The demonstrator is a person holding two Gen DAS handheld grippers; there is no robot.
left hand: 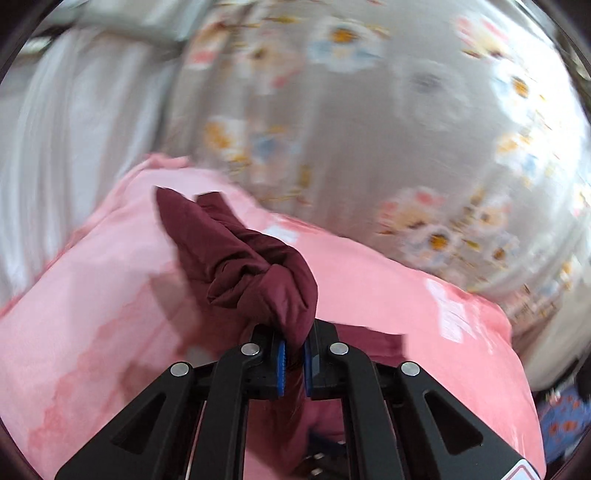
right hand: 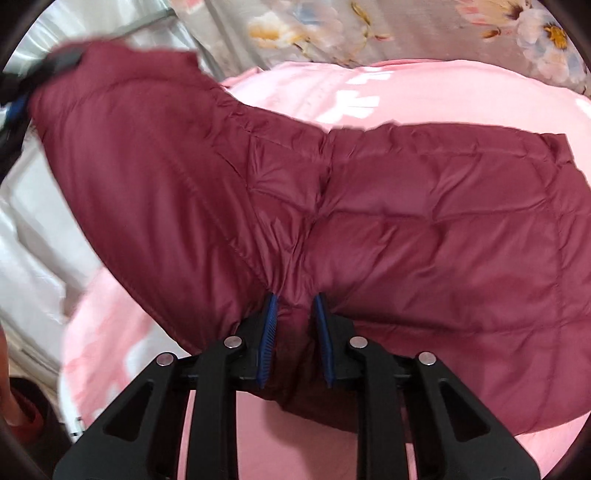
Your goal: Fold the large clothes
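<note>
A dark red quilted puffer jacket [right hand: 406, 206] lies spread over a pink sheet [right hand: 362, 92]. My right gripper [right hand: 295, 314] is shut on a bunched fold of the jacket near its lower edge, blue pads pressing the fabric. My left gripper [left hand: 294, 343] is shut on a twisted end of the same jacket [left hand: 258, 266], likely a sleeve, and holds it up above the pink sheet [left hand: 110, 277]. In the right wrist view, the left gripper [right hand: 22, 92] shows at the far left, at the sleeve end. The left wrist view is blurred.
A grey flowered bedcover [left hand: 369, 110] lies beyond the pink sheet; it also shows in the right wrist view [right hand: 369, 26]. White fabric [left hand: 74, 110] lies at the left. A white bed edge [right hand: 33, 221] shows left of the pink sheet.
</note>
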